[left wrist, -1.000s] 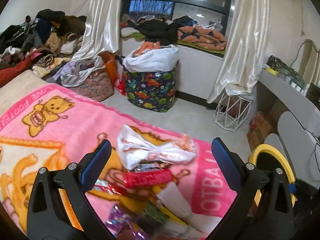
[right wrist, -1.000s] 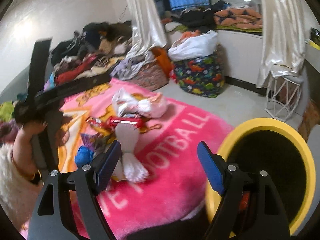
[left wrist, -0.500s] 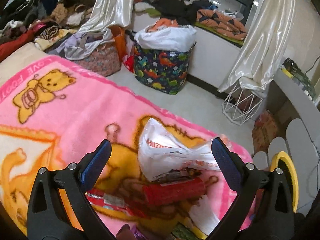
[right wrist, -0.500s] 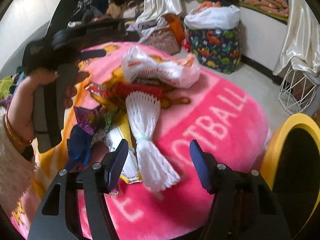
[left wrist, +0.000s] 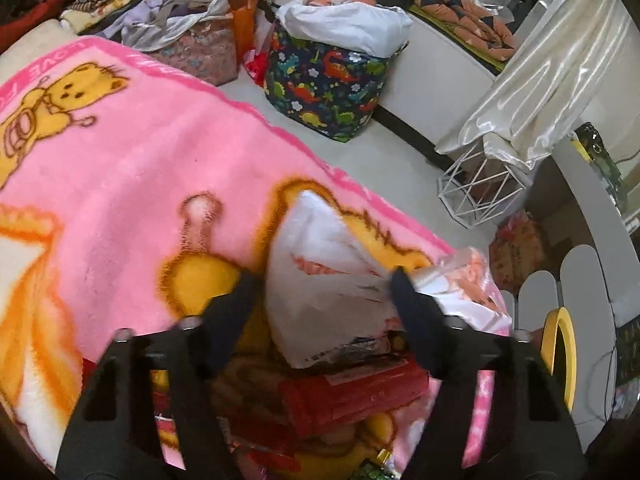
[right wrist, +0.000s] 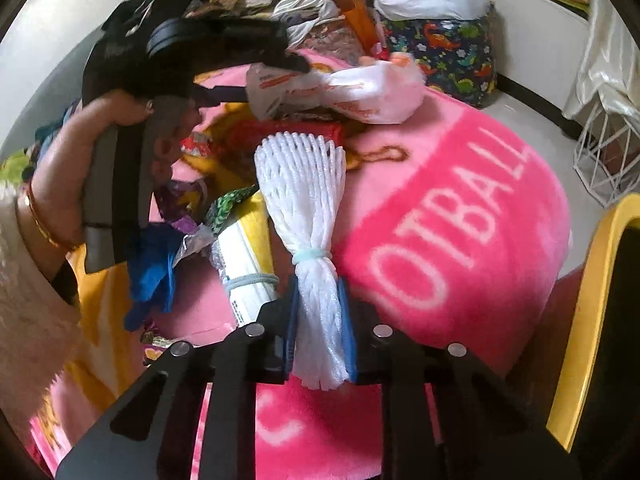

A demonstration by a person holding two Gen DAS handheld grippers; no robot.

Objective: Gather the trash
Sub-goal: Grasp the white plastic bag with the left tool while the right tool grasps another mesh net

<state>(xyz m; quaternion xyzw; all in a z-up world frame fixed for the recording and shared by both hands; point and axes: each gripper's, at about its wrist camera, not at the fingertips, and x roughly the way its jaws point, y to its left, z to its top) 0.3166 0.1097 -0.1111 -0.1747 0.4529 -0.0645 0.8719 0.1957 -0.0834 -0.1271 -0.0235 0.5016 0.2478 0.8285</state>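
Observation:
Trash lies on a pink blanket. A crumpled white plastic bag sits between the fingers of my left gripper, whose jaws are closing, and both fingers touch its sides. The right wrist view shows the same left gripper at the left end of the bag. A red packet lies just under the bag. My right gripper is closing, and its blue pads pinch the tied lower end of a white foam net.
Left of the net lie a rolled white-and-yellow pack, a green wrapper and a blue wrapper. A yellow-rimmed bin stands at the right. A dinosaur-print basket and a wire stool stand on the floor. A hand holds the left gripper.
Both grippers have come down onto the trash. The left jaws narrowed from wide open to the bag's sides. The right jaws closed from wide apart onto the foam net.

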